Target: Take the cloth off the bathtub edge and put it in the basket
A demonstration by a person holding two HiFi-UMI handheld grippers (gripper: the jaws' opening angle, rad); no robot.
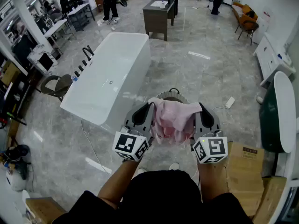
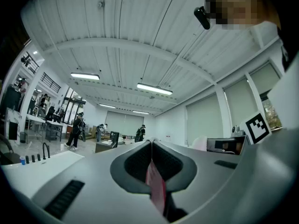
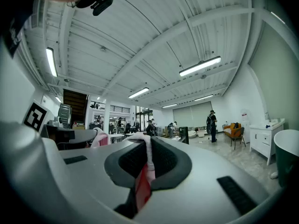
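Observation:
A pink cloth (image 1: 173, 119) hangs stretched between my two grippers, right above the round grey basket (image 1: 164, 95) on the floor. My left gripper (image 1: 150, 105) is shut on the cloth's left corner, and my right gripper (image 1: 200, 106) is shut on its right corner. In the left gripper view a strip of pink cloth (image 2: 156, 185) is pinched between the closed jaws (image 2: 152, 143). The right gripper view shows the cloth (image 3: 145, 174) clamped the same way at that gripper (image 3: 148, 139). The white bathtub (image 1: 108, 80) stands to the left, its edge bare.
A black faucet (image 1: 87, 52) stands at the tub's far left side. A dark vanity cabinet (image 1: 158, 14) is further back. Cardboard boxes (image 1: 249, 171) sit at my right, a dark green tub (image 1: 276, 111) beyond them. People stand in the background.

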